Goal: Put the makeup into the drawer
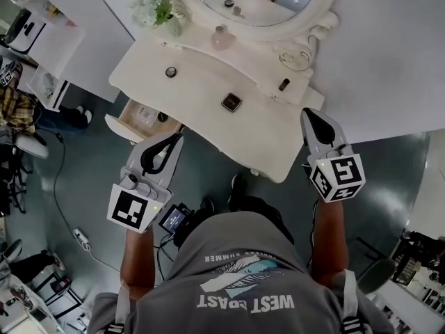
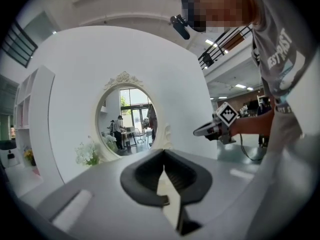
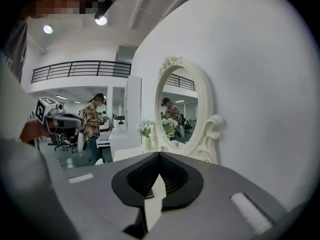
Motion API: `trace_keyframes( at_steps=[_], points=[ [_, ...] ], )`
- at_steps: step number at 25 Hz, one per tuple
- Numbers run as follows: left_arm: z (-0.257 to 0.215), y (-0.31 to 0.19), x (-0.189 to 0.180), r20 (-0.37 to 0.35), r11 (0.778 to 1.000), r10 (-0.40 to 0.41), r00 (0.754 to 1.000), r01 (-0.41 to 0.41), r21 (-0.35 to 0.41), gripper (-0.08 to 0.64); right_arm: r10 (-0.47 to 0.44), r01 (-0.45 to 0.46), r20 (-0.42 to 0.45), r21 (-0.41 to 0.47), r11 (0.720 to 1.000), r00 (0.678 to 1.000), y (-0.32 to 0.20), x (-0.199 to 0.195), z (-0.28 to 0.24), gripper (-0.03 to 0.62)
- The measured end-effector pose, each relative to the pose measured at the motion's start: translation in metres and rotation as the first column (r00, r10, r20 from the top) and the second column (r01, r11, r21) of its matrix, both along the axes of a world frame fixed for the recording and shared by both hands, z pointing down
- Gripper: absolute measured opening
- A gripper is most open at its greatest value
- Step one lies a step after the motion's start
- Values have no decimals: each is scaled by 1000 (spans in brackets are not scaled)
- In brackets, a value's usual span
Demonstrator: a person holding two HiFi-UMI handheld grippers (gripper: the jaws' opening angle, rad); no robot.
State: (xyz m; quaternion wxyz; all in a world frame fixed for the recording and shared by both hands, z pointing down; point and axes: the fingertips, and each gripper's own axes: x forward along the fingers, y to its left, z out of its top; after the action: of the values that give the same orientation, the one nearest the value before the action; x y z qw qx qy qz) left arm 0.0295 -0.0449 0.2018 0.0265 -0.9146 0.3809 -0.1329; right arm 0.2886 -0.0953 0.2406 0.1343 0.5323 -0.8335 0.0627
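On the white vanity table (image 1: 201,92) lie a dark square compact (image 1: 231,102), a small round compact (image 1: 171,72) and a dark lipstick tube (image 1: 284,85). A drawer (image 1: 135,117) stands pulled open at the table's left end, with a dark round item (image 1: 162,117) inside. My left gripper (image 1: 179,138) is shut and empty, just in front of the table edge beside the drawer. My right gripper (image 1: 306,113) is shut and empty at the table's right corner. In the gripper views the left gripper (image 2: 164,154) and the right gripper (image 3: 159,155) each have their jaws meeting, with nothing between them.
An oval mirror (image 1: 264,5) rises at the table's back, with white flowers (image 1: 156,9), a pink bottle (image 1: 222,39) and a glass piece (image 1: 295,60) before it. A person in a plaid shirt (image 1: 17,106) stands far left. A power strip (image 1: 82,239) and cable lie on the floor.
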Motion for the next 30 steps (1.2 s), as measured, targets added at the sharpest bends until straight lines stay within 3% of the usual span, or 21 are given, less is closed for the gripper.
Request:
trace_keyframes(
  at_steps=[5,14,23,30],
  points=[
    [-4,-14,10,31,999,-44,999,44,-21,2,-34,34,0,-32,999,999,-35,14,11,3],
    [32,-43,13,58,995,-75,995,79,-68,2,-21,17,-32,-105,994,999,-99,36,85,26],
    [71,-67,15,87,990,-26,996,38,-133,2,14,-30,-76,-219,975,997,-147,46,178,105],
    [96,-79,14,91,985,10,996,6,-172,2,9,-41,-117,-268,963,993,-169,46,216,152]
  ],
)
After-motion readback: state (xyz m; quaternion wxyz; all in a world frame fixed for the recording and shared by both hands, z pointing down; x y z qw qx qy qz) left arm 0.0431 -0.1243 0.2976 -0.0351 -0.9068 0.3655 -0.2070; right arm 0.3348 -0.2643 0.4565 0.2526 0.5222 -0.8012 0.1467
